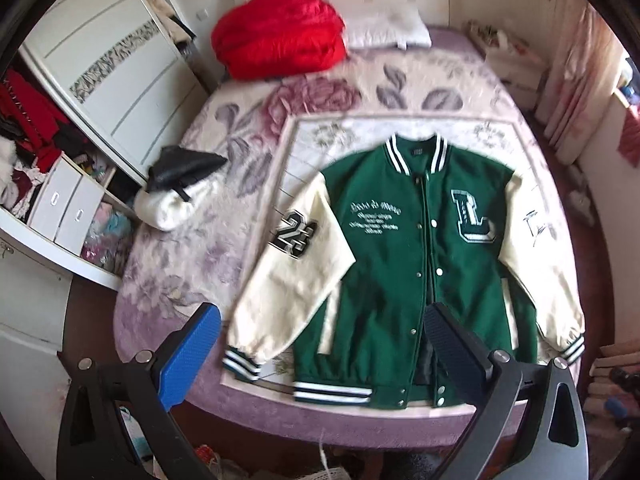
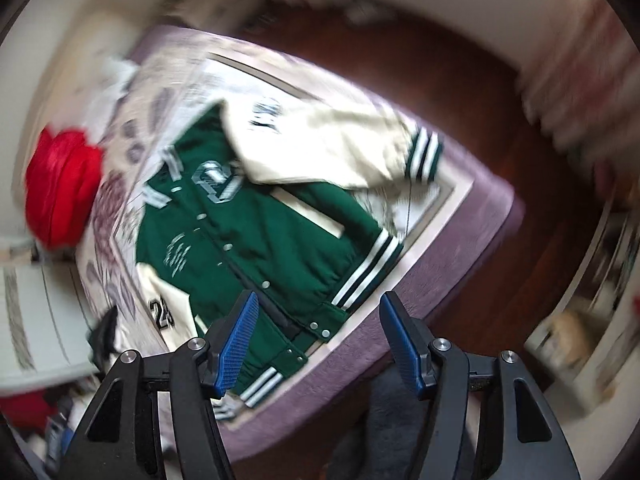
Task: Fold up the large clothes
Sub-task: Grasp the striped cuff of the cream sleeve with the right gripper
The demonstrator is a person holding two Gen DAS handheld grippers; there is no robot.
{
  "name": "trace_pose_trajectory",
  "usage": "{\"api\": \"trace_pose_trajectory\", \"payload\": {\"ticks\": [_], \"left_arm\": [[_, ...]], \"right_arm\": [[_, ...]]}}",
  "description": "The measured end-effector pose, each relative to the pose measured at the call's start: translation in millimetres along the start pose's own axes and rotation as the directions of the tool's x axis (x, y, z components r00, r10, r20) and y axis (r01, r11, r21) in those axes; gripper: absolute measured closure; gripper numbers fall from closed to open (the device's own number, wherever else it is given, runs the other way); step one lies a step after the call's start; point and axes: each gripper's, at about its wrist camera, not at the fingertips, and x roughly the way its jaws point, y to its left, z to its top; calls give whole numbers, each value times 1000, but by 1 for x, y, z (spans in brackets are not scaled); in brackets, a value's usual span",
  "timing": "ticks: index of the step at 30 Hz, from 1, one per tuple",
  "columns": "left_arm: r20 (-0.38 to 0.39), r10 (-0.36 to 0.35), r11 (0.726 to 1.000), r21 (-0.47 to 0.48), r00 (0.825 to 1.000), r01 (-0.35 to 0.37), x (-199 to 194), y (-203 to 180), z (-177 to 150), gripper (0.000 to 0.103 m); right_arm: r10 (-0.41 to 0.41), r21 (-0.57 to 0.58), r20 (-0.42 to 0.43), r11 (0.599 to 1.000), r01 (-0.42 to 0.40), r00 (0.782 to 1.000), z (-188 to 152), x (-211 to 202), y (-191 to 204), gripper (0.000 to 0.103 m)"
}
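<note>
Plainly, the jacket (image 1: 404,248) lies face up and spread flat on the bed (image 1: 168,248), collar toward twelve o'clock and hem at six, likely so both sleeves can be reached for the first fold. The left gripper (image 1: 320,344) hangs above the hem, jaws wide and empty. The right gripper (image 2: 320,340) is also parted, holding nothing, over the bed's near edge.

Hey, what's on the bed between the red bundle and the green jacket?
In the left wrist view, nothing sits between the red bundle and the green jacket; only bare floral bedspread shows there.
</note>
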Motion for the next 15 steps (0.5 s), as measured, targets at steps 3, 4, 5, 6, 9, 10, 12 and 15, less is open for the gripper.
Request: {"api": "trace_pose_trajectory", "payload": {"ticks": [3, 4, 5, 6, 9, 10, 12, 15], "left_arm": [[-42, 10, 999, 40, 999, -8, 60, -46, 2, 0], [-55, 15, 999, 51, 998, -12, 81, -60, 0, 0], [-73, 16, 998, 59, 997, -12, 104, -74, -2, 0], [-96, 24, 998, 65, 995, -18, 120, -82, -6, 0], [-149, 32, 999, 44, 988, -26, 176, -104, -15, 0], [-164, 40, 999, 39, 986, -34, 194, -110, -17, 0], [-181, 58, 998, 43, 982, -51, 225, -119, -22, 0], [-191, 55, 997, 64, 980, -44, 264, -132, -28, 0]], "right_arm": [[-16, 105, -29, 994, 19, 999, 40, 83, -39, 34], [-1, 154, -40, 988, 7, 999, 52, 117, -56, 34], [20, 192, -43, 981, -12, 999, 61, 139, -67, 34], [44, 239, -44, 971, -33, 998, 70, 167, -80, 34], [126, 345, 7, 931, -121, 992, 92, 234, -107, 34], [126, 367, 30, 921, -128, 992, 98, 249, -113, 34], [98, 412, 112, 901, -136, 989, 112, 277, -129, 34], [104, 470, 263, 855, -222, 959, 123, 293, -138, 34]]}}
